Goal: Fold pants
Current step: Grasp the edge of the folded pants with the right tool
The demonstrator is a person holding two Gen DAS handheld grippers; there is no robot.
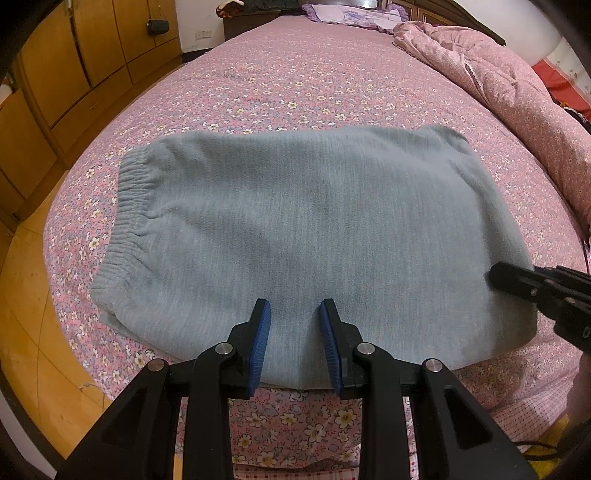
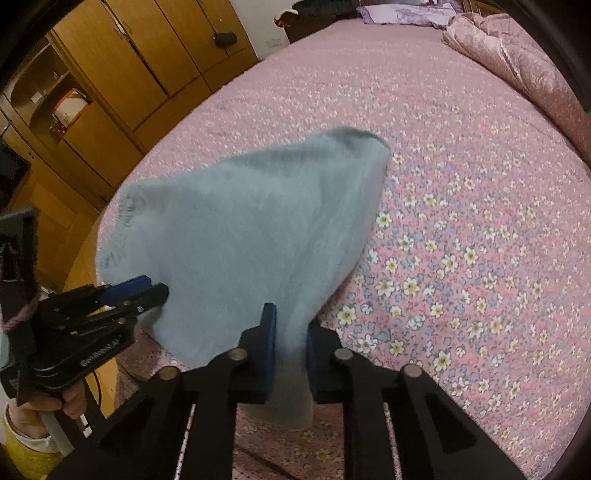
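Grey-blue fleece pants [image 1: 295, 210] lie folded on the flowered bed, elastic waistband [image 1: 123, 206] to the left. My left gripper [image 1: 295, 306] is at the near edge, and the cloth runs between its blue pads [image 1: 260, 339], which are shut on it. In the right wrist view the pants [image 2: 240, 229] rise in a lifted peak. My right gripper [image 2: 290, 314] is shut on the near right corner, with a tail of cloth hanging below the pads. Each gripper shows in the other view: the right gripper [image 1: 496, 275] at the pants' right edge, the left gripper [image 2: 157, 291] at the lower left.
The pink flowered bedsheet [image 1: 295, 81] stretches far beyond the pants. A bunched pink quilt [image 1: 509, 85] lies along the right side, and pillows [image 1: 354, 14] at the head. Wooden wardrobes [image 2: 122, 66] and wood floor [image 1: 26, 314] border the bed on the left.
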